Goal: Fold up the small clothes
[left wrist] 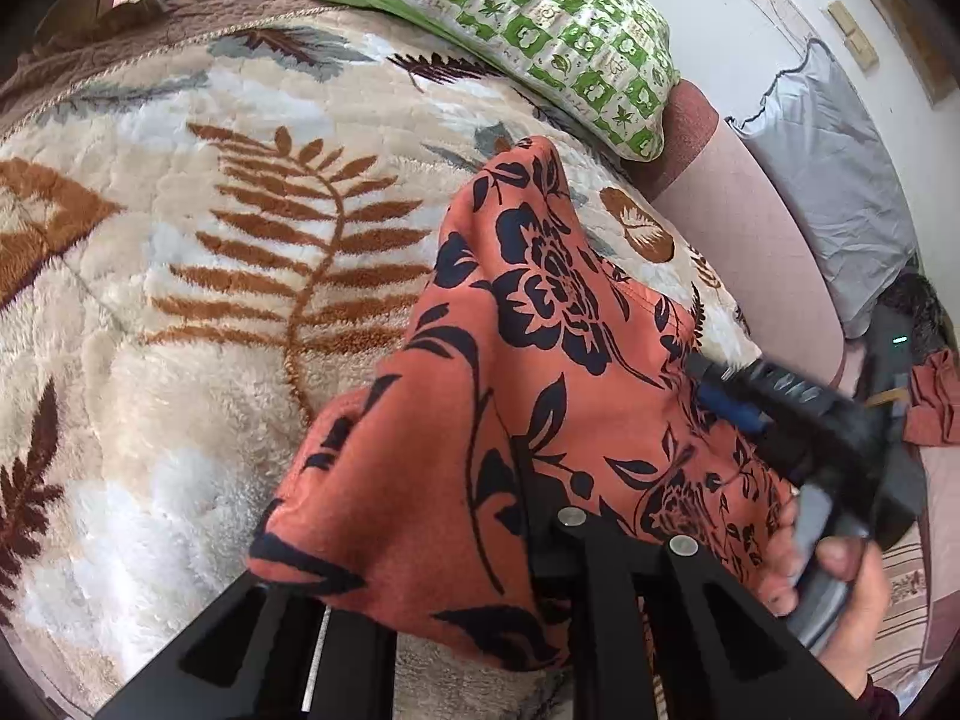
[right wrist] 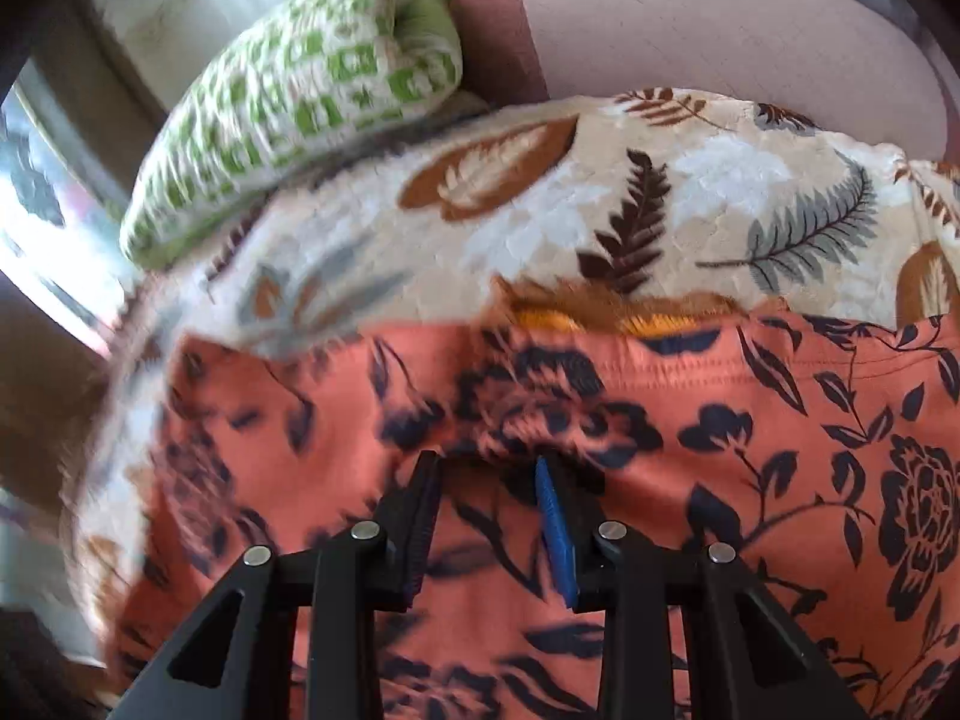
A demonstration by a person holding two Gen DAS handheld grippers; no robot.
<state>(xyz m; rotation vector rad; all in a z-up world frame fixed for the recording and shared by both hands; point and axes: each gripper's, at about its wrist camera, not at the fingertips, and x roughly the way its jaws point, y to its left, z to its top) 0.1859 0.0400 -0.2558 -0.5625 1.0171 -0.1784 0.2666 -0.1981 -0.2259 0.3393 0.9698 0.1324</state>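
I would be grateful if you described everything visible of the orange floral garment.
The garment is soft salmon-orange cloth printed with dark navy flowers and leaves, with a stitched hem along one edge. It lies on the leaf-patterned blanket, partly lifted into a bunched, draped ridge. The left claw is shut on it, its fingertips buried under the cloth. The right claw is over a flatter part, its jaws apart with cloth showing between them.

We see much free room on the leaf-patterned blanket (left wrist: 180, 312) left of the orange floral garment (left wrist: 540, 324). At the far edge, the green-and-white pillow (left wrist: 516, 30) blocks the way, and the pink headboard (right wrist: 720, 30) closes that side.
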